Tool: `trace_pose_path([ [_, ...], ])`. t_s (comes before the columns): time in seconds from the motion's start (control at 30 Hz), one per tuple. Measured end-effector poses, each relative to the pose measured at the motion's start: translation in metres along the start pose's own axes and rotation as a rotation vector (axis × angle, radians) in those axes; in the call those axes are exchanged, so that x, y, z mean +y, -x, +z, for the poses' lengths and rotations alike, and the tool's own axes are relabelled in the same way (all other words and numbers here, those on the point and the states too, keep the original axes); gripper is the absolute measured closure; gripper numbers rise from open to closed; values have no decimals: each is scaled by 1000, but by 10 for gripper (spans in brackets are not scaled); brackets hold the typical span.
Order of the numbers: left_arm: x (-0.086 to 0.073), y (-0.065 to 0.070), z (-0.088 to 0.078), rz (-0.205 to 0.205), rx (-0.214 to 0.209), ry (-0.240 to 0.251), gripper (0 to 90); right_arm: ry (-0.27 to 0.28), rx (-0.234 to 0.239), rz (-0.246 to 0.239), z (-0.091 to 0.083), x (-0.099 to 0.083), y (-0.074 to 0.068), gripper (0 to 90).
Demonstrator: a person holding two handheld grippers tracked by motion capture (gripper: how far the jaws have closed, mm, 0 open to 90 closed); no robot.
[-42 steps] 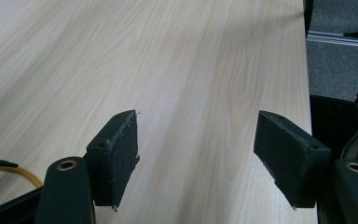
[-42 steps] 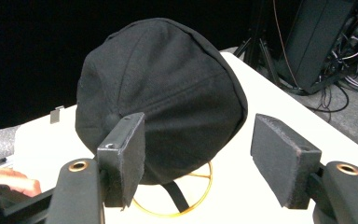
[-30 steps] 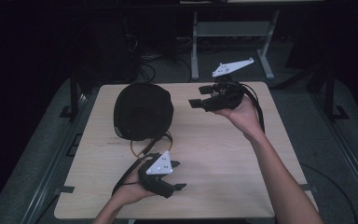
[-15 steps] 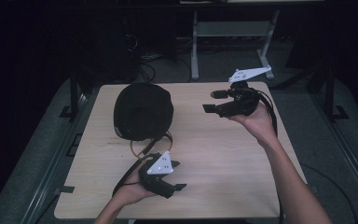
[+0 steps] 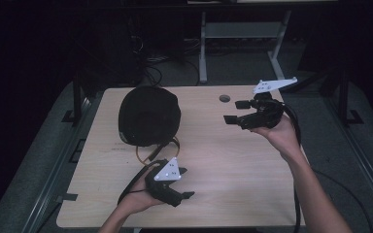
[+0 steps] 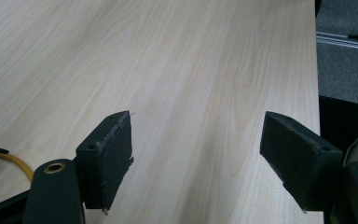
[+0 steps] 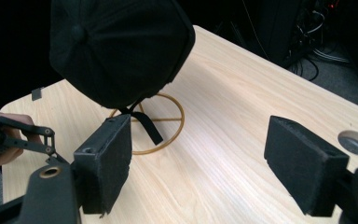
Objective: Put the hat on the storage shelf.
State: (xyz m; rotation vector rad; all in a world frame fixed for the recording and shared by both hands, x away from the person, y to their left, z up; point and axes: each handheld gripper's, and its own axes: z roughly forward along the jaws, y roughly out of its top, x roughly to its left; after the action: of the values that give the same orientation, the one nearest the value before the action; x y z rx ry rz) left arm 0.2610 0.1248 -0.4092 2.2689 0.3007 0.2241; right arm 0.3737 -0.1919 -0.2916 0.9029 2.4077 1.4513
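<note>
A black cap [image 5: 148,116] sits on a yellow wire stand [image 5: 148,154] at the back left of the wooden table [image 5: 233,165]. My right gripper [image 5: 233,111] hovers to the right of it, pointing left at the cap [image 7: 116,46]. Its jaws have just been opening and stand open with nothing between them. The cap's strap [image 7: 147,126] hangs over the stand's ring [image 7: 163,123]. My left gripper [image 5: 187,183] rests near the table's front edge just below the stand. Its jaws have also just been opening over bare wood [image 6: 191,70].
A round cable hole [image 5: 224,98] lies in the table top behind the right gripper. A metal frame and cables [image 5: 204,43] stand on the dark floor beyond the table. Bare wood stretches between the two grippers.
My right gripper has drifted to the right and a little toward the front, away from the cap. The left gripper has stayed where it was.
</note>
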Motion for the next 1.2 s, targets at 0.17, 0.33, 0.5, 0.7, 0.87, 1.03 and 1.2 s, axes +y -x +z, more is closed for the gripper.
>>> trace_pose_path([
  [0.17,-1,1,1,-8,-2,-4,242,-5,-12,13,-5,-10,2,203],
  [0.33,-1,1,2,-14,-1,-2,237,-7,-24,24,-10,-19,4,191],
  [0.5,-2,0,2,-19,0,2,231,-18,-29,27,-14,-28,5,180],
  [0.7,-3,0,3,-17,3,-1,229,-16,-37,38,-18,-39,6,176],
  [0.87,-3,0,3,-21,5,2,227,-17,-45,51,-22,-48,8,173],
  [1.03,-4,0,4,-24,5,2,227,-20,-50,57,-26,-58,9,171],
  [1.2,-4,0,4,-24,5,0,227,-20,-57,74,-31,-68,10,170],
])
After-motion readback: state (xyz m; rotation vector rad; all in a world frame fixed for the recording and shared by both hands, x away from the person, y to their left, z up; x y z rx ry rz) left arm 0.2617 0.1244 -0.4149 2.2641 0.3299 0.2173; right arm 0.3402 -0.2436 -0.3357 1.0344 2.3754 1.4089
